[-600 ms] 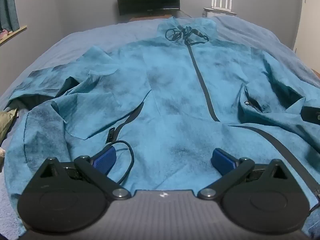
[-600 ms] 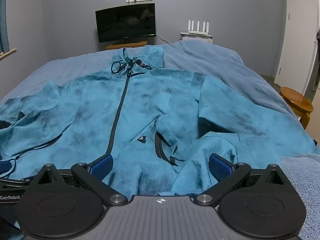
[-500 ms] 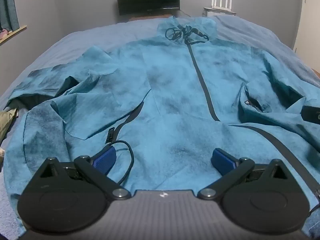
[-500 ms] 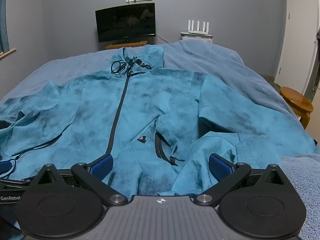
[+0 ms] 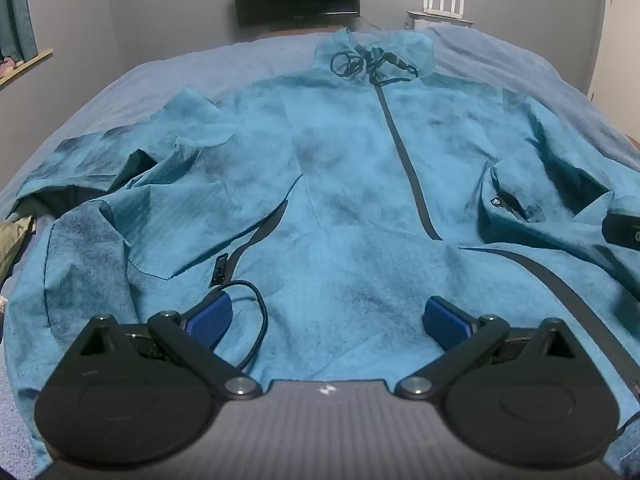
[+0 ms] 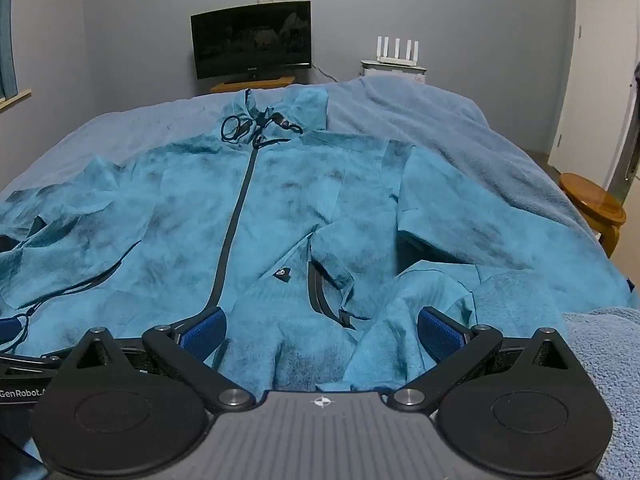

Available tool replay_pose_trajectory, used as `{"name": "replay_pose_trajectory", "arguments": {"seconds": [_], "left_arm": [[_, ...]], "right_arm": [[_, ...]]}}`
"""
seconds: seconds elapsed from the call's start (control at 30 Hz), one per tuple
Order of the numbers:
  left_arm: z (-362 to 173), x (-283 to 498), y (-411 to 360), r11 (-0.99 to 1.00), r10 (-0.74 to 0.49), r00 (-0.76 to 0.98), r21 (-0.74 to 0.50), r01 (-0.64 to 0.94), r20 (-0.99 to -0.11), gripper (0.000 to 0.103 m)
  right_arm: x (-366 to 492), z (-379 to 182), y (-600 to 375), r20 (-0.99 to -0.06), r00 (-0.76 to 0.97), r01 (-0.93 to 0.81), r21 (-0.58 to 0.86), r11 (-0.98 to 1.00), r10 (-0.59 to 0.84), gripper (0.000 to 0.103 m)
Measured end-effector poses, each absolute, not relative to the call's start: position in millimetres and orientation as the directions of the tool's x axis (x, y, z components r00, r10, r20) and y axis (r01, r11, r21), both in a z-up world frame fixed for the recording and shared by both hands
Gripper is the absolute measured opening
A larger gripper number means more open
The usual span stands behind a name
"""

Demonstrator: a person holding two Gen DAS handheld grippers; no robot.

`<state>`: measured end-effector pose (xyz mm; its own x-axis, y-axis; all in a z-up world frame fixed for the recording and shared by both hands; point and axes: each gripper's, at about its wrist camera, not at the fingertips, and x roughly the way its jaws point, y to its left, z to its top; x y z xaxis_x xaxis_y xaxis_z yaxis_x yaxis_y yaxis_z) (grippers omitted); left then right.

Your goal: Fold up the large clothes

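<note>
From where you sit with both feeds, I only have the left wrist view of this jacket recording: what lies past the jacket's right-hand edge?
Observer: A round wooden stool stands on the floor beside the bed, clear of the teal jacket.
Operator: Is the right gripper holding anything?
Observer: No. The right gripper is wide open above the hem, with cloth lying loose between its blue pads.
Operator: That sleeve on the right looks bunched to me. Is it?
Observer: Yes. The right sleeve is folded back on itself, with a dark gap under its upper layer.
</note>
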<state>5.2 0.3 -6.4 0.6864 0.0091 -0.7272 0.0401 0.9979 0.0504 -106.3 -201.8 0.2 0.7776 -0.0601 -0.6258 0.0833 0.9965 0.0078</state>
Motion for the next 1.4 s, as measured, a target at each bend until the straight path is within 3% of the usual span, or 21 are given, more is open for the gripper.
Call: {"name": "replay_pose_trajectory", "arguments": {"seconds": [1.4], "left_arm": [[-7.4, 5.3, -0.9, 0.998, 0.014, 0.683, 0.057, 0.04, -0.73, 0.103]], "right_arm": [[-104.2, -1.5, -199.8, -0.636, 0.768, 0.084, -0.01, 0.996, -0.071, 0.103]]}}
